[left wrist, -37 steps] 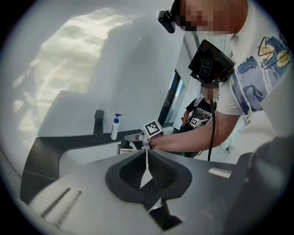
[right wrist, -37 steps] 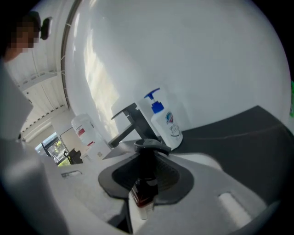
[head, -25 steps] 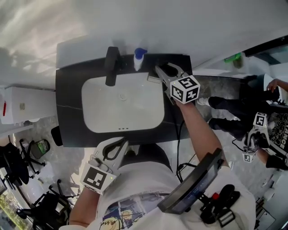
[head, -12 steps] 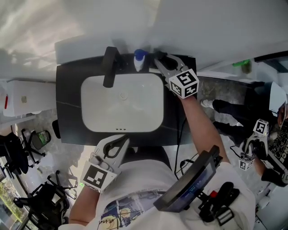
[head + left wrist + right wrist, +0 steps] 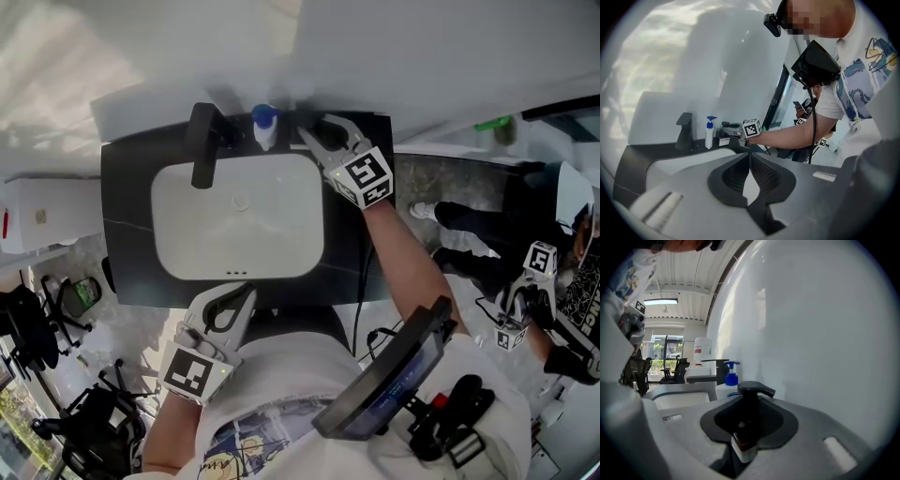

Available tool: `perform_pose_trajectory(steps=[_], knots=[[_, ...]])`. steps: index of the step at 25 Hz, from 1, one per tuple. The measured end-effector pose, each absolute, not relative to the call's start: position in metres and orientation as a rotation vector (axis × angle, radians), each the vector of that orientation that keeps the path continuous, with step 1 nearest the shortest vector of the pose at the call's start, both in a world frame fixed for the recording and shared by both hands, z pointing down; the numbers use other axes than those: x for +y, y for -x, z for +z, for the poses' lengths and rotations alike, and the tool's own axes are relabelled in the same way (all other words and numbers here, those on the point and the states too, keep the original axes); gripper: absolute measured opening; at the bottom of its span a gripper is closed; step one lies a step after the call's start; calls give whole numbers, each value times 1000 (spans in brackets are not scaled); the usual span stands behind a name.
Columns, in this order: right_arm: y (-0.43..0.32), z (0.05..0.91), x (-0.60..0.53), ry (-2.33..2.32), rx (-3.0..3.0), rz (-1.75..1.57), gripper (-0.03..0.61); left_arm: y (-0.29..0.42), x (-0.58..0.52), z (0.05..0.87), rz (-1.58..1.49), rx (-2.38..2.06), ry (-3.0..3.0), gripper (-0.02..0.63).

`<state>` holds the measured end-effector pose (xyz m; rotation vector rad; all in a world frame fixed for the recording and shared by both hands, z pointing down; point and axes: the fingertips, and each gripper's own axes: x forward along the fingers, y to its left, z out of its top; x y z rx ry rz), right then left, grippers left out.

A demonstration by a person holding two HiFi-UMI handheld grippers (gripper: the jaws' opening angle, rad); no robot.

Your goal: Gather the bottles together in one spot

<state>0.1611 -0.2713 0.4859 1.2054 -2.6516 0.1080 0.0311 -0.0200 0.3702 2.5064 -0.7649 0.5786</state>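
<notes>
Behind the sink [image 5: 239,225], the pump bottle [image 5: 265,127] stands between the faucet [image 5: 200,145] and a second bottle [image 5: 749,413].

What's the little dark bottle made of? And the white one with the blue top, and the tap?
Dark bottle: dark brownish, slightly shiny body with a pale label and a black pump. It could be tinted glass or plastic; I can't tell which.
White bottle: probably smooth plastic you can't see through, with a blue plastic pump.
Tap: dull black with hardly any shine, likely coated metal.
</notes>
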Motion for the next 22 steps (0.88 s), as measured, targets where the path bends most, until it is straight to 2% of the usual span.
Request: perform_pose_trajectory(steps=[3,7,11,22], knots=[[-161,487,-273,-1211,-2646,106,91,-31,-20,370,597,-771,-2503,17],[-168,488,-276,-1272,-2610,150,180,-33,-17,368,590,-763,-2513,17],[-175,490,-276,-1300,-2591,173,216,-36,-16,367,580,-768,-2514,17],[-202,490,-235,-1437,-2482,238,225,-35,-15,359,537,-768,-2550,17]])
